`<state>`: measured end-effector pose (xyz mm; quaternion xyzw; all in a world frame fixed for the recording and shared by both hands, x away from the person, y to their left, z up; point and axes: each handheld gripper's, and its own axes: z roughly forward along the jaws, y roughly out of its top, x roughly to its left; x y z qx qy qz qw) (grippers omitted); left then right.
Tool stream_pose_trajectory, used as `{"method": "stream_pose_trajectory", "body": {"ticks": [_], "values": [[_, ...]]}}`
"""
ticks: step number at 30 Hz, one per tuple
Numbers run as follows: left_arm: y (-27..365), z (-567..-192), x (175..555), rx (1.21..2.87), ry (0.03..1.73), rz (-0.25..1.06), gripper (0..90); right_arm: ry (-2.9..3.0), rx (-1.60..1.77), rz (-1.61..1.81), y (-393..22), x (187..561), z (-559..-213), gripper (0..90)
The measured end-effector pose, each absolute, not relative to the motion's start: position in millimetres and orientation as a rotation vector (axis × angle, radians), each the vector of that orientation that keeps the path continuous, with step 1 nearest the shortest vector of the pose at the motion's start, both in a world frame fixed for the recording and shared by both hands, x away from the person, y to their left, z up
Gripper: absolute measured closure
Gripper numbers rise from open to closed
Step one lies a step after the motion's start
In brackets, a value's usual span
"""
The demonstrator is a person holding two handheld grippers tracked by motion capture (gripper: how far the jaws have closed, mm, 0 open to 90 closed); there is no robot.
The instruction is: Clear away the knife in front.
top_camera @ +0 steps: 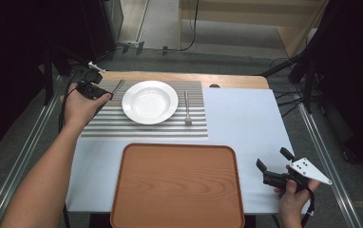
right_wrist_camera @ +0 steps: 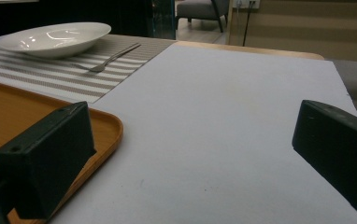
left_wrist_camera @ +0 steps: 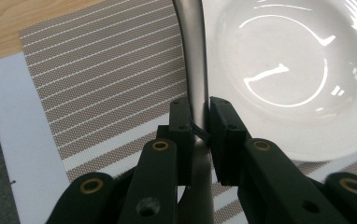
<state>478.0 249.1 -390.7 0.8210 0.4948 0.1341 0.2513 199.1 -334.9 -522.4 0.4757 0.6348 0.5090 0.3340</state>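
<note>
At the table's near right corner our right gripper [top_camera: 271, 166] waits with jaws wide apart and nothing between them, beside the bare tray [top_camera: 177, 185] on the near edge. Farther off, the fork [top_camera: 187, 108] lies right of the plate [top_camera: 149, 101] on the placemat [top_camera: 141, 124]. At the placemat's far left corner our left gripper [left_wrist_camera: 199, 122] is clamped on the knife [left_wrist_camera: 193, 60], which we judge still has to be laid down or carried.

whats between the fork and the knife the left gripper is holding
The white plate, on the striped placemat, lies between the fork and the knife; the high view shows it.

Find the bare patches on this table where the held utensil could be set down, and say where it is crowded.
Free: the white board right of the fork, the empty wooden tray, and the placemat strip left of the plate. Crowded: the placemat's middle, with plate and fork. The left hand-held gripper grips the utensil.
</note>
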Motion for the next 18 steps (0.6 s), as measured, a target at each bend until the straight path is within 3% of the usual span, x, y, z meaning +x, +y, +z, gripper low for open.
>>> {"method": "stream_pose_trajectory", "body": {"ticks": [18], "values": [[226.9,-385.2,434.3,2.250,1.172,0.374,79.9,1.659,1.239,1.325,-334.4,198.9,-522.4,0.0]]}}
